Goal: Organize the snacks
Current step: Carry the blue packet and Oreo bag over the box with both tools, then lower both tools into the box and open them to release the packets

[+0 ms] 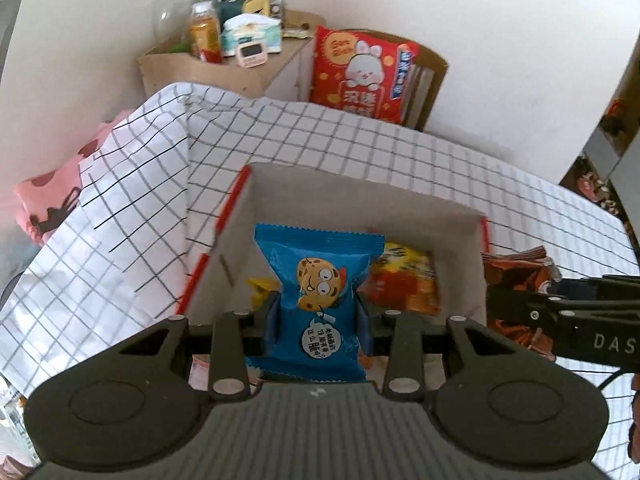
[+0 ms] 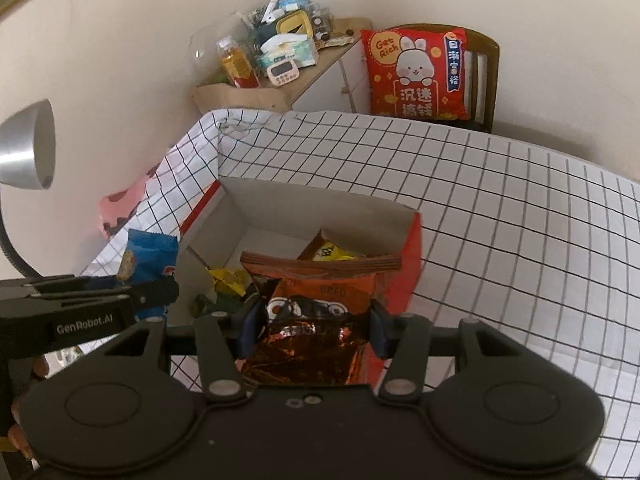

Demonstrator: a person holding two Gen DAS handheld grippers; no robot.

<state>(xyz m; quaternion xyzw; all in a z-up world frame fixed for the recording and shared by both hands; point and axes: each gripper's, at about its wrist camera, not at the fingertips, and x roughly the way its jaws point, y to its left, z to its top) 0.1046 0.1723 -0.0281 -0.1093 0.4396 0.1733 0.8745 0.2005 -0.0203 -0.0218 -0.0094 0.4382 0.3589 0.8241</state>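
Two packets remain outside the box [image 1: 460, 216]: the left claw [image 1: 318, 312] grips the blue cookie packet [image 1: 320, 300], the right claw [image 2: 316, 320] the orange packet [image 2: 316, 304]. Several snacks [image 2: 224, 276] already lie inside; both claws are poised above it.

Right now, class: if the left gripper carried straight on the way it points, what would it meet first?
Probably the box's inside: the left gripper, shut on the blue cookie packet, points into it, toward the orange snack bag or far wall. Depth is unclear.

A white black-gridded tablecloth [image 2: 500, 208] covers the table. Behind it a wooden side cabinet [image 2: 256, 94] holds a drink bottle [image 2: 234, 62], tissue pack [image 2: 290, 50] and small timer [image 2: 283, 71]; a red rabbit cushion [image 2: 416, 74] sits on a wooden chair [image 2: 486, 76], and a silver lamp shade [image 2: 30, 148] hangs at left
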